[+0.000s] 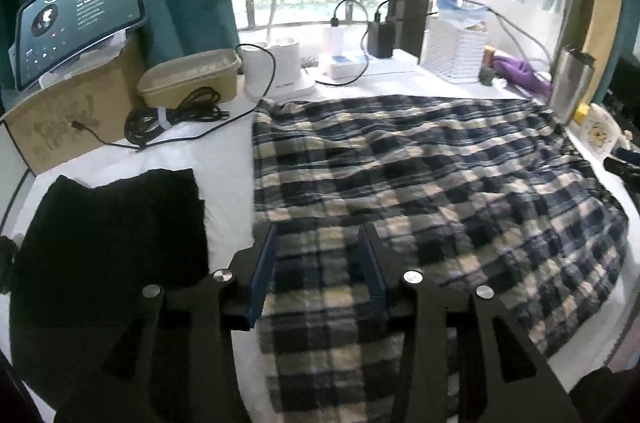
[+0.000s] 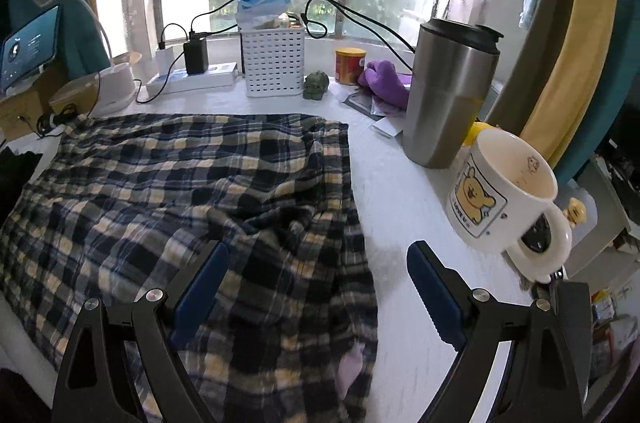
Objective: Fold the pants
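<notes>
**Both grippers free above the plaid pants**

The plaid pants [image 1: 420,183] lie spread on the white table [image 2: 400,183], directly under and ahead of both my grippers. Their long axis seems to run from me toward the window, but I cannot see the near end. My left gripper [image 1: 320,263] hangs over the left edge of the cloth, jaws partly apart, nothing between the pads. My right gripper [image 2: 316,283] stands wide, empty, straddling the right edge, so each hand is nearest its own side. The fabric is wrinkled, navy and cream check, bunched in the middle. I judge the next grasp needs both edges.
</notes>
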`<state>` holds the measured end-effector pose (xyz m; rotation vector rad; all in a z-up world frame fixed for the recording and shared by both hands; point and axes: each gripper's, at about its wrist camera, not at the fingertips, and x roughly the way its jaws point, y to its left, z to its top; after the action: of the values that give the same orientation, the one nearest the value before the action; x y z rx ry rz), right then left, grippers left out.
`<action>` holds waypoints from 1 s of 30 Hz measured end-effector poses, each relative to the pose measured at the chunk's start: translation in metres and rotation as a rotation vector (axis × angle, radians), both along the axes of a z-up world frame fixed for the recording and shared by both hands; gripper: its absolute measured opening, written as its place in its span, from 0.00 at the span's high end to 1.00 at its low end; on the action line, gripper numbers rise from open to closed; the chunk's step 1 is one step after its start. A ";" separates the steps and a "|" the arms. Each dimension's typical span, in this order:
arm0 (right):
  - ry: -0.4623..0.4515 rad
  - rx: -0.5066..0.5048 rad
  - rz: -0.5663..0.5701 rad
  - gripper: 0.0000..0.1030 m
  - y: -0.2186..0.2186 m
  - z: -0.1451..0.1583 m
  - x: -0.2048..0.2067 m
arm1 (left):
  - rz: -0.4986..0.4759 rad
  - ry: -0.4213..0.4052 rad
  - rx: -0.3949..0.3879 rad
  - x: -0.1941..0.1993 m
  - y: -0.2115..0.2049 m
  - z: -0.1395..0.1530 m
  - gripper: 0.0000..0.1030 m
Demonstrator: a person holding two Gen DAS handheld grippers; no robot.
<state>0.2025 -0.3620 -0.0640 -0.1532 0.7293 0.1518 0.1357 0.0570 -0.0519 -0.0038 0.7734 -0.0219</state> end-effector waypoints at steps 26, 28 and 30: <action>-0.024 0.003 -0.028 0.11 -0.010 -0.005 -0.081 | -0.141 -0.032 0.014 -0.072 -0.033 -0.018 0.45; -0.020 0.003 -0.031 0.11 -0.014 -0.009 -0.086 | -0.150 -0.028 0.017 -0.075 -0.033 -0.021 0.39; -0.014 0.002 -0.035 0.11 -0.018 -0.014 -0.091 | -0.160 -0.022 0.022 -0.079 -0.032 -0.023 0.33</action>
<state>0.1113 -0.3799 -0.0779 -0.1393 0.7175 0.1181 0.0567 0.0250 -0.0749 0.0792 0.7506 -0.1654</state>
